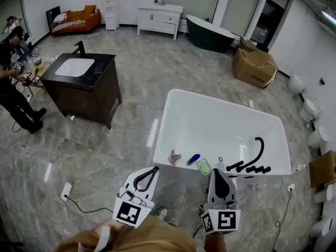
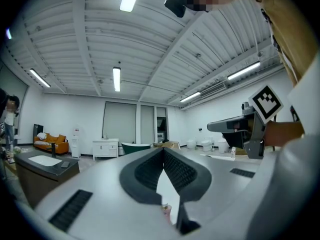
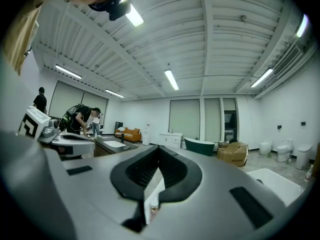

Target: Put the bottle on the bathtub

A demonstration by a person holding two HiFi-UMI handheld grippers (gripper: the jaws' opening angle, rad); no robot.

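Note:
A white bathtub [image 1: 173, 117] stands on the marble floor right of the middle in the head view. On its near rim stand a small pinkish bottle [image 1: 174, 156], a blue item [image 1: 193, 159] and a green soap bar [image 1: 203, 166], with a black faucet [image 1: 252, 164] to the right. My left gripper [image 1: 155, 168] hangs just short of the rim, left of the bottle, shut and empty. My right gripper [image 1: 217, 170] is near the rim by the faucet, also shut on nothing. In the left gripper view the jaws [image 2: 163, 150] meet at the tips; the bottle [image 2: 165, 209] peeks through the gap below.
A dark vanity with a white sink [image 1: 81, 80] stands at the left, with people [image 1: 13, 88] beside it. A cardboard box [image 1: 254, 66] and a dark green bathtub [image 1: 210, 33] sit farther back. Toilets [image 1: 310, 109] line the right wall. A cable and socket [image 1: 65, 190] lie on the floor.

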